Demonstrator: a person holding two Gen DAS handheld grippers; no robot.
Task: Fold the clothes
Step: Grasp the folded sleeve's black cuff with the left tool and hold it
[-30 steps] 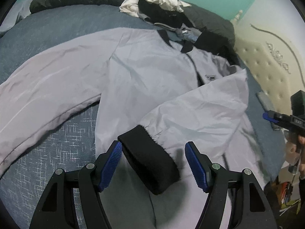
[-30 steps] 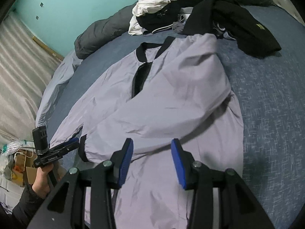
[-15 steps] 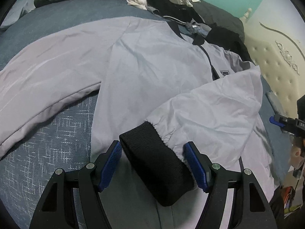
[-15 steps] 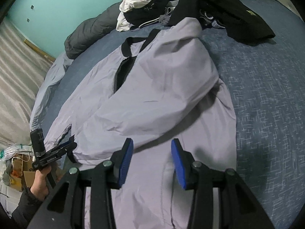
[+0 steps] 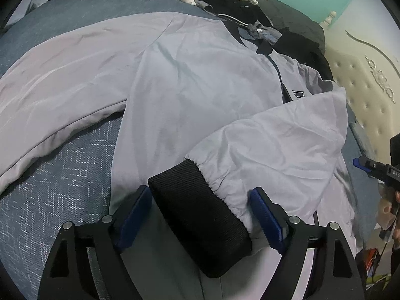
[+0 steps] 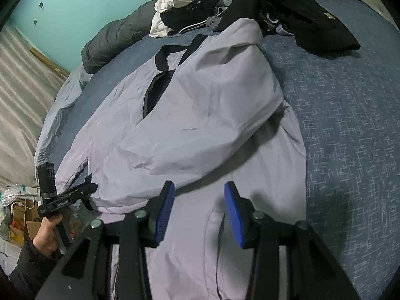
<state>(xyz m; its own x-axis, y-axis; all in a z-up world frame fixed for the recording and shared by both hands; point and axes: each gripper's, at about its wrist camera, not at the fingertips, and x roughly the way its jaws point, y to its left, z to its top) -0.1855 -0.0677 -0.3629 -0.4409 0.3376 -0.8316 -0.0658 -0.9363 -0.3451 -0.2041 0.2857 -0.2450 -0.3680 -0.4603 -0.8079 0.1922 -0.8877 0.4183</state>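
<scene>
Halfway into folding the grey jacket (image 5: 200,80) on the bed (image 5: 62,175)

One sleeve (image 5: 275,145) already laid across the chest, lower right of the left wrist view; other sleeve (image 5: 62,75) still stretched out flat at far left, so that one plus the body folds left to do, probably. Left gripper (image 5: 201,215) just been opening, now spread wide with the black ribbed cuff (image 5: 200,215) lying between the jaws, pads clear of it on both sides, so looks like a release. Right gripper (image 6: 197,215) part open, holding nothing, hovering over the jacket's lower front at bottom centre of its view. Pile of other clothes (image 6: 225,7) waiting at the top of frame.
</scene>
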